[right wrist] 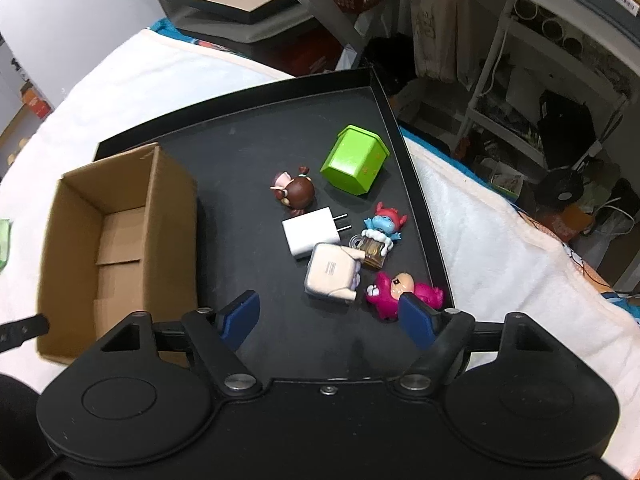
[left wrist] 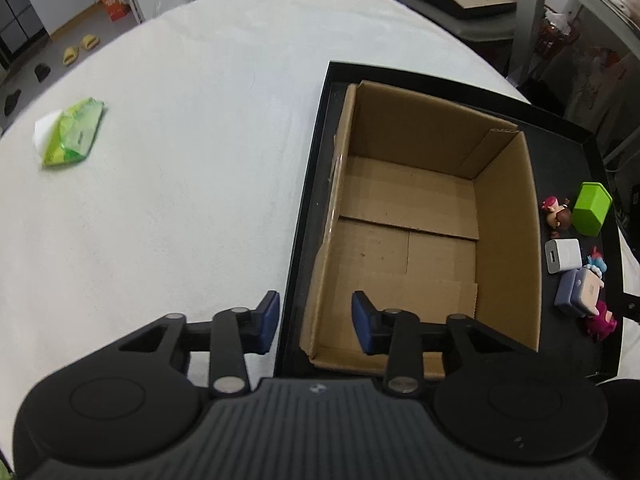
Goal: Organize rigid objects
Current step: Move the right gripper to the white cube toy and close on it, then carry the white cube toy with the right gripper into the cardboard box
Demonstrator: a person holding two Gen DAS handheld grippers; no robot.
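1. While I look down my left tool, a green packet (left wrist: 72, 131) lies far left on the white cloth (left wrist: 192, 128).
2. My left gripper (left wrist: 315, 325) is spread, one pad outside the black tray (left wrist: 306, 208), the other over the cardboard box (left wrist: 506, 232); nothing is pinched.
3. Right of the box, in the tray, sit a green tub (right wrist: 355, 159), brown figure (right wrist: 298, 192), white charger (right wrist: 310, 233), blue figure (right wrist: 385, 224), pale case (right wrist: 331, 275) and pink figure (right wrist: 390, 295).
4. My right gripper (right wrist: 327, 322) hangs spread above the tray's near side, holding nothing, its right pad just beside the pink figure.
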